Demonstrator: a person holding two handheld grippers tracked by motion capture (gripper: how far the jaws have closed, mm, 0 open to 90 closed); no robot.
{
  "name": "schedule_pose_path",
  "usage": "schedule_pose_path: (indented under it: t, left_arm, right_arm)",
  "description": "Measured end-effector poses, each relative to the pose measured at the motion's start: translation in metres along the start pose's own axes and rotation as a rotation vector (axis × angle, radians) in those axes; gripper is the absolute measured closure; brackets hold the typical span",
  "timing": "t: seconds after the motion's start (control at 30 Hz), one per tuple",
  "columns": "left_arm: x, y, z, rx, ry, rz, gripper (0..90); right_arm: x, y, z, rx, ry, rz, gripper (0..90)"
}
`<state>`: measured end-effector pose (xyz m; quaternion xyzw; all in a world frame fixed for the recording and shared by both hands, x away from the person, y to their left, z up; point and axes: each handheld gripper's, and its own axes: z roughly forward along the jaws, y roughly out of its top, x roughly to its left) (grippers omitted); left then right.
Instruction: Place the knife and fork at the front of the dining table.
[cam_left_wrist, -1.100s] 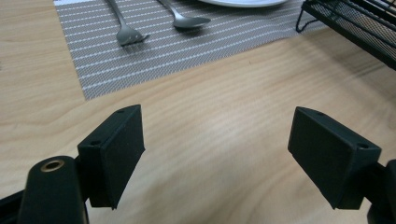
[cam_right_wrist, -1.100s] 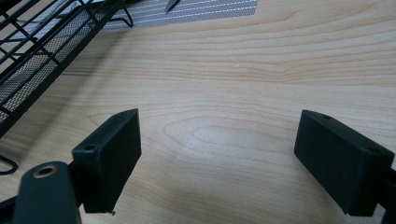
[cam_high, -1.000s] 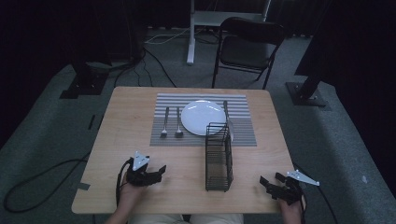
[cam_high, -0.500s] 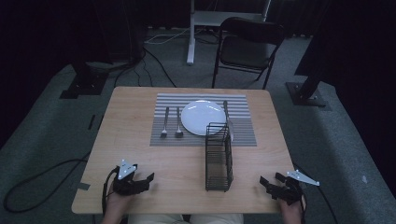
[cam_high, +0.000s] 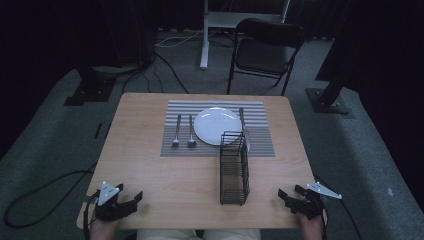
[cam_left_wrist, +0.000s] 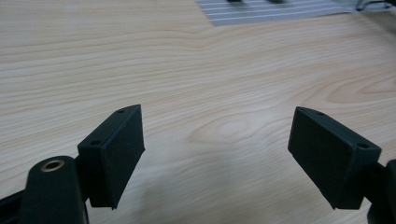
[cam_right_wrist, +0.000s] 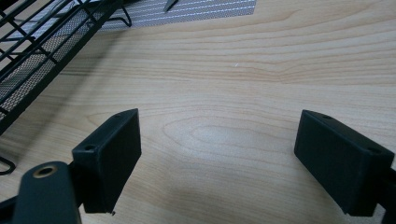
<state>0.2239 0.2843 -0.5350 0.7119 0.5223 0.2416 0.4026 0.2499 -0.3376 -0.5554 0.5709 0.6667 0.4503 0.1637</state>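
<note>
A white plate (cam_high: 216, 126) lies on a grey striped placemat (cam_high: 260, 140) at the far middle of the wooden table (cam_high: 150, 170). A fork (cam_high: 177, 132) and a spoon (cam_high: 191, 133) lie left of the plate, a knife (cam_high: 242, 123) right of it. A black wire rack (cam_high: 234, 168) stands in front of the plate. My left gripper (cam_high: 129, 201) rests open at the near left corner, jaws wide over bare wood (cam_left_wrist: 219, 135). My right gripper (cam_high: 288, 193) sits open at the near right corner, with the rack (cam_right_wrist: 42, 51) to its left.
A black folding chair (cam_high: 267, 50) stands beyond the table's far edge. A white stand leg (cam_high: 204, 35) and black stand bases (cam_high: 327, 97) sit on the grey carpet. Cables (cam_high: 45, 187) trail across the floor at left.
My left gripper has drawn back toward the near left corner of the table. The right gripper has stayed where it was.
</note>
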Motion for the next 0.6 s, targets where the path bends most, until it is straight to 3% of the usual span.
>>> schedule_pose_path:
  t: [0.13,0.27,0.37,0.6]
  left_arm:
    - [0.013,-0.005,-0.011,-0.026,0.057,-0.019,18.5]
    - [0.023,-0.009,-0.019,-0.034,0.089,-0.030,18.5]
    - [0.030,-0.013,-0.023,-0.042,0.107,-0.060,18.5]
    - [0.035,-0.014,-0.029,-0.080,0.103,-0.110,18.5]
  right_arm:
    - [0.000,0.000,0.000,0.000,-0.001,0.000,14.3]
    - [0.000,0.000,0.000,0.002,-0.003,-0.002,14.2]
    - [0.000,0.000,0.001,0.003,-0.004,-0.001,14.2]
    - [0.000,0.000,0.001,0.007,-0.007,-0.004,14.2]
